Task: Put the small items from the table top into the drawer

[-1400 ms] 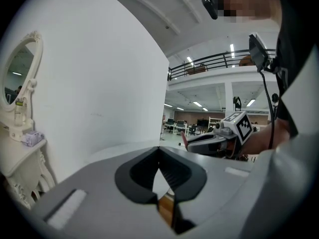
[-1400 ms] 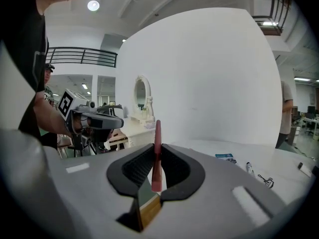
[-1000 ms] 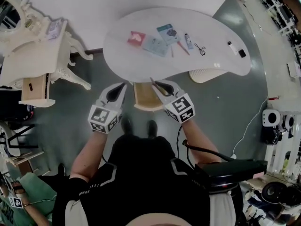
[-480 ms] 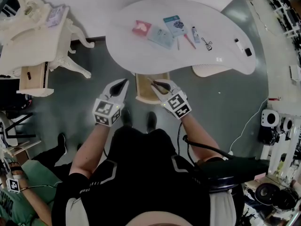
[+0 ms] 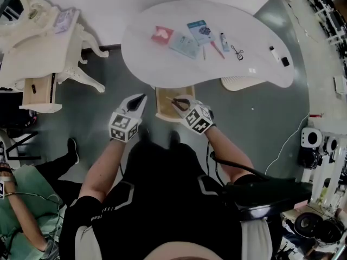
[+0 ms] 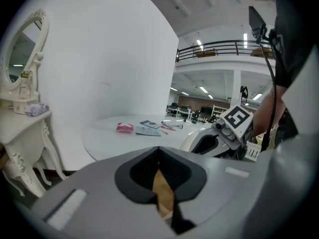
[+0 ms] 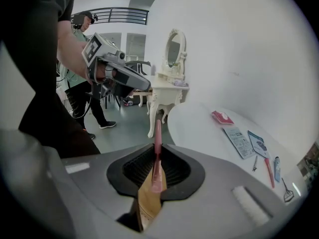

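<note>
A wooden drawer (image 5: 165, 111) stands pulled out under the white oval table (image 5: 157, 69). My right gripper (image 5: 177, 101) is over the drawer and shut on a thin pink stick (image 7: 157, 148), which juts out past the jaws and points down at the drawer's wood (image 7: 147, 203). My left gripper (image 5: 142, 98) hangs just left of the drawer with its jaws together and nothing in them. On the table lie a red packet (image 5: 161, 34), two blue cards (image 5: 183, 45), a small tube (image 5: 224, 41), a red pen (image 5: 217, 49) and small scissors (image 5: 237, 52).
A cream dressing table (image 5: 38, 47) with a mirror stands at the far left. A white basket (image 5: 237, 84) sits under the table's right side. Two small black items (image 5: 277, 58) lie at the table's right end. Another person (image 5: 21, 221) is at the lower left.
Both grippers have come down from the table's edge toward the drawer. The right one has tipped downward with the pink stick still in it.
</note>
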### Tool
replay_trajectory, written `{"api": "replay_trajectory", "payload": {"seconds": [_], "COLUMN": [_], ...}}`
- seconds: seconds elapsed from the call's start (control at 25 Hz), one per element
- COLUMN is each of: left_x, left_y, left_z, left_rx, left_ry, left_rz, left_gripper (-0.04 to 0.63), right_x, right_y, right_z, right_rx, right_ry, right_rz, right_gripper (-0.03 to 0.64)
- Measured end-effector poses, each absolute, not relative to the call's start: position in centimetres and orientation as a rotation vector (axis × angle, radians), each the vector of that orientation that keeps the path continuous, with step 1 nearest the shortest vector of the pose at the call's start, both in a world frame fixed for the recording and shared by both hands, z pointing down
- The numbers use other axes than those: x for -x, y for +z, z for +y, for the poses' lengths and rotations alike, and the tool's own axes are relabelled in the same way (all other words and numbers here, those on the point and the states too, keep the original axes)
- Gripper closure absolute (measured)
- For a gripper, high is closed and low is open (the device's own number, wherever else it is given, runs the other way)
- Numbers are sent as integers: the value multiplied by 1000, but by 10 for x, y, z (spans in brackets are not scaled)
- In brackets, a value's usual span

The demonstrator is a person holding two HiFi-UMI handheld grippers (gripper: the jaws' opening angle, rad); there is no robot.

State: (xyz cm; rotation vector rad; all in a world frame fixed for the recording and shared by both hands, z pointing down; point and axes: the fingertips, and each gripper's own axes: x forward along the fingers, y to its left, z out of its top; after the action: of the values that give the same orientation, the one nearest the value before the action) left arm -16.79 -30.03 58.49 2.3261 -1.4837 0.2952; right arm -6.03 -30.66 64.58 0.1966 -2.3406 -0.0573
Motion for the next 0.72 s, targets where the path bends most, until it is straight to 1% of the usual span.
{"api": "replay_trajectory", "payload": {"seconds": [0.28, 0.72], "left_x": [175, 177], "left_y": [612, 653], "left_z": [-302, -313], "left_rx": [-2252, -2220], "left_ry": [328, 406], "left_rz": [-1487, -1498], "left_gripper": [595, 595], "right_x": [57, 61], "right_y": [681, 735], "right_z": [-310, -307], "right_rx": [-97, 106], "right_ry": [-33, -113], "right_rz": [-2290, -2219], "right_gripper": [566, 568]}}
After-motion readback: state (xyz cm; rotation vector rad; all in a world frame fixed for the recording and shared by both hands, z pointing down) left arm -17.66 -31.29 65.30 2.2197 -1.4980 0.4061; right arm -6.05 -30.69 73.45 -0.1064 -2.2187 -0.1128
